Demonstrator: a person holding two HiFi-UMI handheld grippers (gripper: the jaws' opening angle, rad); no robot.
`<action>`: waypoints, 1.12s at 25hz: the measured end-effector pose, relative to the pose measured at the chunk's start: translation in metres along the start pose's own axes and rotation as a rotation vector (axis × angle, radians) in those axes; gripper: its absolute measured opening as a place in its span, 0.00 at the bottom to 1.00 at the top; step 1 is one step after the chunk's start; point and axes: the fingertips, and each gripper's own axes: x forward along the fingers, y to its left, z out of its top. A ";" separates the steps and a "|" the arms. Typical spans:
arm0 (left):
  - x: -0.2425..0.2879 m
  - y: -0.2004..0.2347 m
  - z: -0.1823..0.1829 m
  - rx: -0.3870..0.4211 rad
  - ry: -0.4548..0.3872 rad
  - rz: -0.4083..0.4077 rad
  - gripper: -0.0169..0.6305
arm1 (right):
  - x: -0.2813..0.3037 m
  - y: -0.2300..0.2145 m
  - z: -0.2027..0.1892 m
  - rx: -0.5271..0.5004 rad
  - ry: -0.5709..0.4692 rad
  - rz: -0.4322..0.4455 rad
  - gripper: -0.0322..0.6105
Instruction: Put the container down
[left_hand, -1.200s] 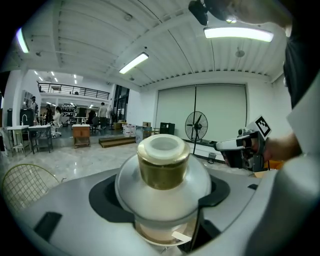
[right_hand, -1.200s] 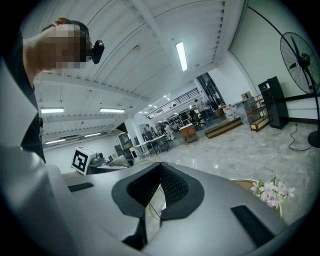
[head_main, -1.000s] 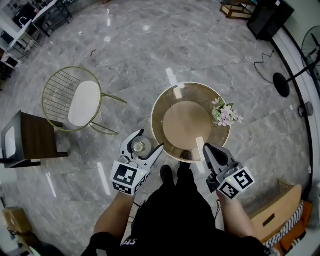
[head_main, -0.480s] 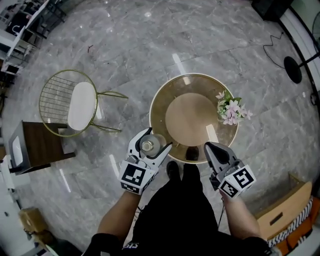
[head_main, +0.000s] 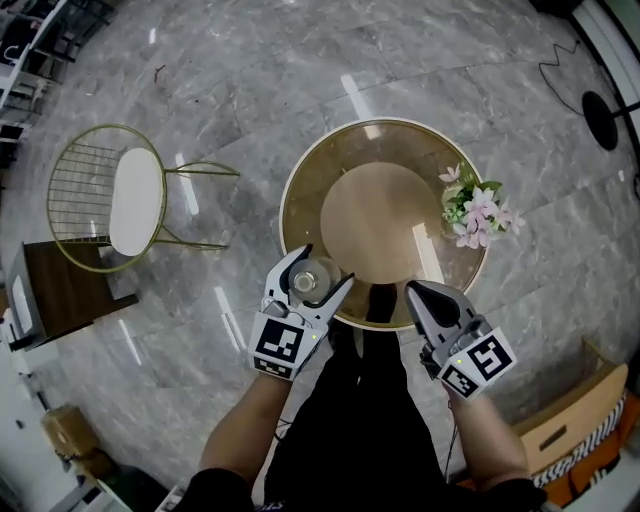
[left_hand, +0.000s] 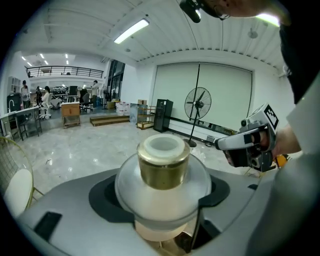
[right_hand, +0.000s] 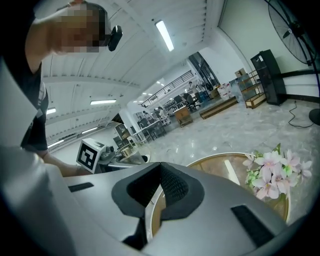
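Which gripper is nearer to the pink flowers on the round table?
Right. The right gripper, shut and empty, is at the near edge of the table, closer to the flowers; the left gripper, holding the container, is farther at the near-left rim.

The left gripper's (left_hand: 161, 199) fingers (left_hand: 67, 210) hide the container's (left_hand: 163, 167) base.

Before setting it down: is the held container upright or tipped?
Upright. The container, held by the left gripper, points its gold neck up; from above only its top shows.

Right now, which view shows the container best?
Left gripper view: the container fills the centre, clamped between the jaws. Head view shows only its top in the left gripper; right gripper view, a small distant glimpse.
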 end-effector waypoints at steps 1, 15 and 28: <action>0.009 0.000 -0.009 -0.001 0.007 -0.003 0.55 | 0.003 -0.006 -0.008 0.005 0.006 0.000 0.07; 0.121 -0.001 -0.135 0.021 0.111 -0.039 0.55 | 0.048 -0.080 -0.082 -0.057 0.095 0.022 0.07; 0.189 0.004 -0.195 0.057 0.146 -0.022 0.56 | 0.057 -0.109 -0.123 -0.023 0.137 0.039 0.07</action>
